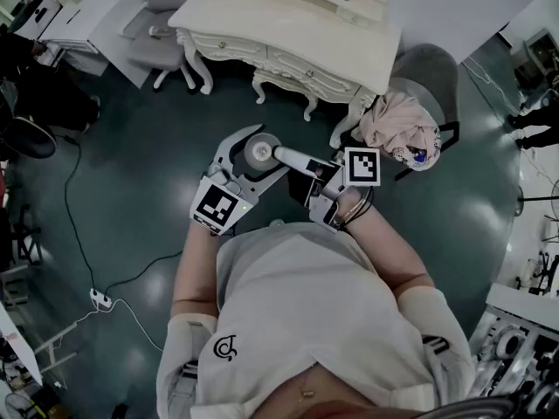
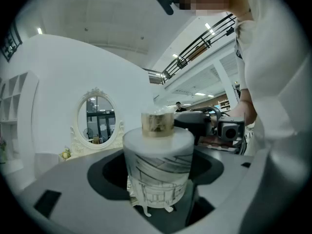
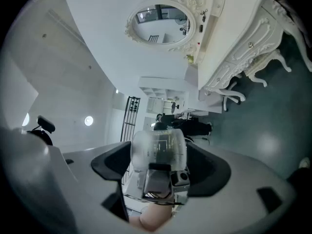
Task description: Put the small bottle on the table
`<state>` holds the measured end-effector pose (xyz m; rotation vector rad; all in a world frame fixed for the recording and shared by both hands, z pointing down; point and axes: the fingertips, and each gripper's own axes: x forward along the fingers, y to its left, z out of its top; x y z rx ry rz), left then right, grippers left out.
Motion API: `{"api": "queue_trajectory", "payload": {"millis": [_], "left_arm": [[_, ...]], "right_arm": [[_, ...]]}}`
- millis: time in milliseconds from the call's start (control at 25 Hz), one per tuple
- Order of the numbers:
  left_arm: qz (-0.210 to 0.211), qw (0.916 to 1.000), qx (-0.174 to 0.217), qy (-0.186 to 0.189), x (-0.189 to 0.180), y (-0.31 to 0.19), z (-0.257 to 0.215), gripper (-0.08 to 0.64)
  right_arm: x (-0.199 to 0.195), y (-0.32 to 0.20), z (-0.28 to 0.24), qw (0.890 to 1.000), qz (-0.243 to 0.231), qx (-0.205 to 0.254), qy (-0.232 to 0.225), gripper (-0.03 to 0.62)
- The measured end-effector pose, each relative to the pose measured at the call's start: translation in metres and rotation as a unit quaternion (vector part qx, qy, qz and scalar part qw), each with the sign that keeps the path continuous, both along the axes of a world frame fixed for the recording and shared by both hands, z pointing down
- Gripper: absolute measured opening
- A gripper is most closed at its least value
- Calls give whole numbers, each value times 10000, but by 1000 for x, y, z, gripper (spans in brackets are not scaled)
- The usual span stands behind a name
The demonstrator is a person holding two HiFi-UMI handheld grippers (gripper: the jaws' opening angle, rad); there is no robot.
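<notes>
Small bottle (image 1: 260, 152): a frosted white body with a gold cap (image 2: 157, 123) is being held in the air between the two grippers. It is being kept off the near edge of the table (image 1: 288, 24), over the dark floor (image 1: 131, 190), and is not resting on the tabletop.
Left gripper (image 1: 258, 157): the bottle's body is being gripped between its two jaws, with a dark pad being pressed to each side. The cap is being shown uppermost in the left gripper view.
Right gripper (image 3: 160, 165): the same bottle is being clasped here too. Its body is being seen to fill the gap between the pads in the right gripper view.
Grippers together: they are being held tip to tip in front of the person's white shirt (image 1: 297, 321). The right one is being seen just behind the bottle from the left gripper view.
Table: it is being seen white, with carved legs. An oval mirror (image 3: 158, 17) is being shown along its far edge.
Chair (image 1: 428, 77): it is being seen by the table's near right corner, with a pink cloth (image 1: 397, 125) being draped over it.
Power strip (image 1: 100, 299): it is being seen on the floor, well apart from the table's left corner.
</notes>
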<state>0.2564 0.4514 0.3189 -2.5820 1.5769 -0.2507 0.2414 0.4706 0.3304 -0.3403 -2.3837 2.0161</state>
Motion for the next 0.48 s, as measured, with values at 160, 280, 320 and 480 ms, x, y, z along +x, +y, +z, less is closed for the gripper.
{"api": "queue_trajectory", "payload": {"millis": [160,280,320,480], "left_arm": [[3,10000,-29,20,-2,0,0,348],[12,10000,-50,56,-9,6,1,348],[17,10000,-57,75,-11,8,2,348],[18,9998,-109,146,-13,10,6,348]], "right_arm": [[-2,0,-1,9999,49,-84,27,362],[-8,5,1,9999,77,-89,47,362],[-10,8,1,9999,76,-96,53,362],[-13,11,6,9998,40,-116,128,362]]}}
